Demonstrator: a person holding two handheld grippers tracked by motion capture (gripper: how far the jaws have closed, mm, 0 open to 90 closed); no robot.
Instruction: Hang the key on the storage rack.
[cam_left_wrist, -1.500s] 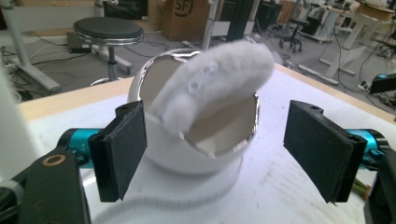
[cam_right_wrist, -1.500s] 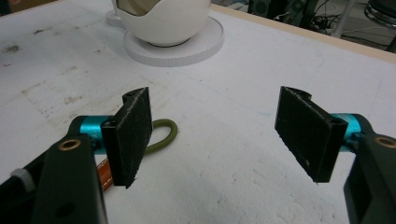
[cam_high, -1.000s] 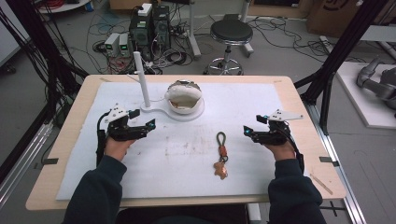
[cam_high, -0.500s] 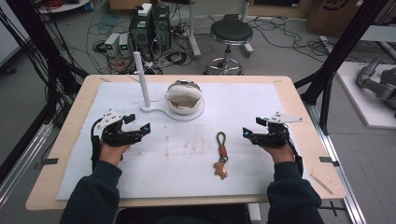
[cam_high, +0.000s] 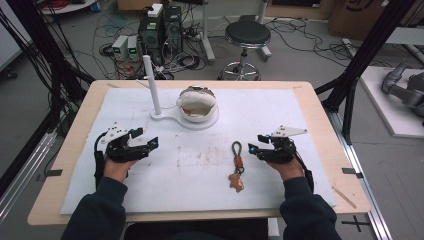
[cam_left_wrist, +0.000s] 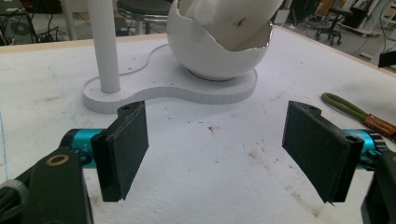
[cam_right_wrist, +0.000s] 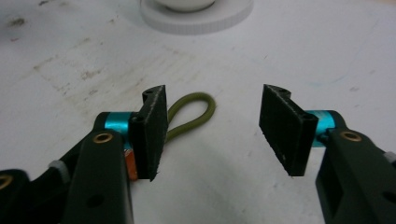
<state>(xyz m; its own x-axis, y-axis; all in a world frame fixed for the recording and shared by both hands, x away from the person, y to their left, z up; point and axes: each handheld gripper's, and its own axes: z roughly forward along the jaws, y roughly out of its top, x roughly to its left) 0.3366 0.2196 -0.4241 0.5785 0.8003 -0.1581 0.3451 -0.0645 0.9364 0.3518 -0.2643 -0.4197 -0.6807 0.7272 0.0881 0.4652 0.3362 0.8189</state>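
Two grippers rest low over the white mat (cam_high: 310, 125), one in each of the person's hands, and we see both with their jaws spread wide and nothing between them. The left gripper (cam_high: 150, 143) sits at the left of the mat, its jaws pointing inward toward the middle; in the left gripper view (cam_left_wrist: 215, 149) the gap between the two black pads holds only bare, speckled mat. Ahead of those jaws stands a white base plate (cam_left_wrist: 140, 93) carrying a white upright post (cam_left_wrist: 105, 42) on its left lobe and a cracked-open white shell-shaped bowl (cam_left_wrist: 219, 56) on its right lobe. Off to the right of the left gripper's right jaw we catch the olive cord loop (cam_left_wrist: 345, 106) of a keychain, with its orange band just beyond.

The right gripper (cam_high: 255, 148) is at the right of the mat, jaws pointing toward the centre as well. The keychain (cam_high: 237, 165) lies flat on the mat just beside its jaw tips, apart from them, with the loop end farther from the person and a small brown charm (cam_high: 235, 182) at the nearer end. In the right gripper view (cam_right_wrist: 212, 130) the olive loop (cam_right_wrist: 196, 109) curls out from behind the left jaw, partly hidden by it, and we cannot tell whether that jaw touches the cord. The rim of the base plate (cam_right_wrist: 196, 21) shows well ahead of the jaws.
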